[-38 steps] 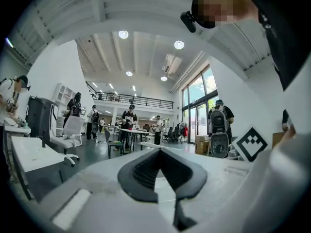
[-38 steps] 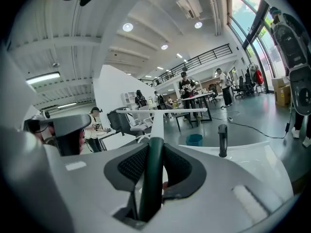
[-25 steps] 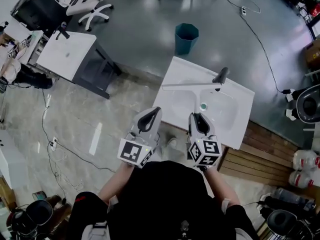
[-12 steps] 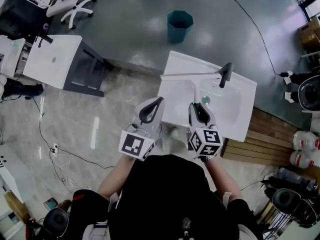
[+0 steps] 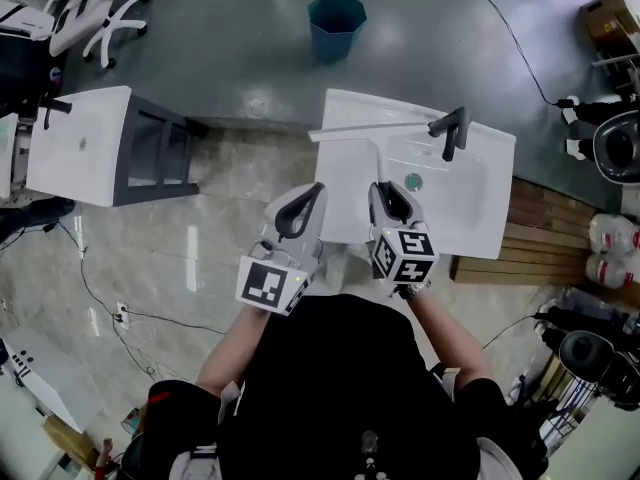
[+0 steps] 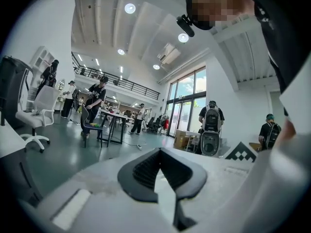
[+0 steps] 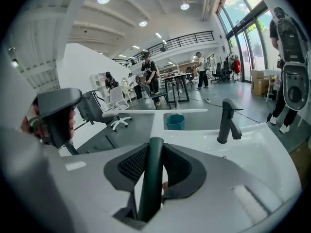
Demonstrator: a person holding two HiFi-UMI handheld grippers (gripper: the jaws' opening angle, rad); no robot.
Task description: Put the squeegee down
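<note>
Over the white basin [image 5: 478, 218], the right claw [image 5: 392, 193] is clamped on the squeegee [image 5: 372, 128] by its dark handle, blade stretched along the basin's far rim. Just left of the basin, the left claw [image 5: 308, 200] is closed and empty.

A glossy grey floor [image 5: 230, 58] is shown, bearing a teal bin [image 5: 336, 25], white office chairs [image 5: 90, 13] and a white cabinet [image 5: 80, 143]; tall windows [image 7: 240, 30] are seen.
</note>
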